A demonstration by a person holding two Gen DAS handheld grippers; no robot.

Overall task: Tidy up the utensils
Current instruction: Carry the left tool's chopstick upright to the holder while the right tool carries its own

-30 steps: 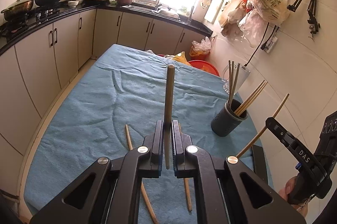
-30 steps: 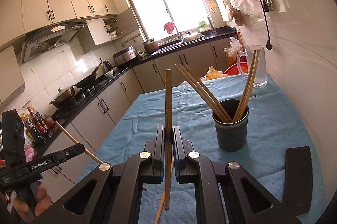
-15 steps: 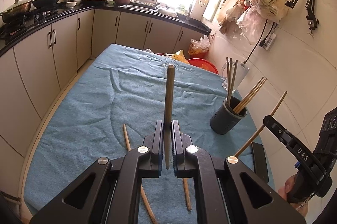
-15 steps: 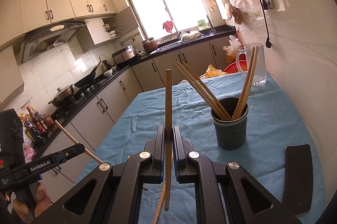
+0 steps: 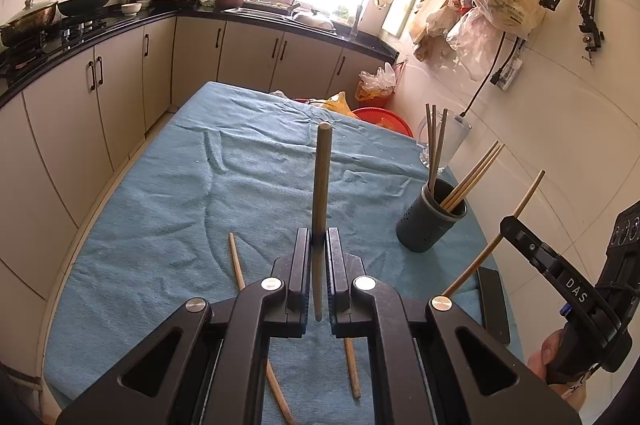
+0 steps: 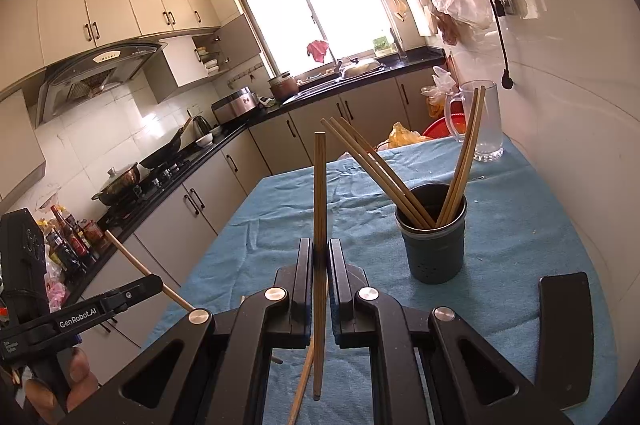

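My left gripper (image 5: 318, 239) is shut on a wooden chopstick (image 5: 321, 181) that stands upright above the blue cloth. My right gripper (image 6: 319, 250) is shut on another wooden chopstick (image 6: 319, 193), also upright. A dark grey utensil holder (image 5: 430, 217) with several chopsticks stands on the right of the table; in the right wrist view the holder (image 6: 434, 235) is ahead and right of my fingers. Two loose chopsticks (image 5: 236, 261) (image 5: 352, 369) lie on the cloth under the left gripper. The right gripper also shows at the left wrist view's right edge (image 5: 516, 225).
The table carries a blue cloth (image 5: 180, 193). A glass mug (image 6: 482, 121) stands at the far right by the wall. A black phone (image 6: 564, 329) lies near the front right edge. Cabinets and a stove run along the left. Bags hang on the right wall.
Both grippers have lifted slightly and drawn back, so the holder sits a little farther off. Each still holds its chopstick.
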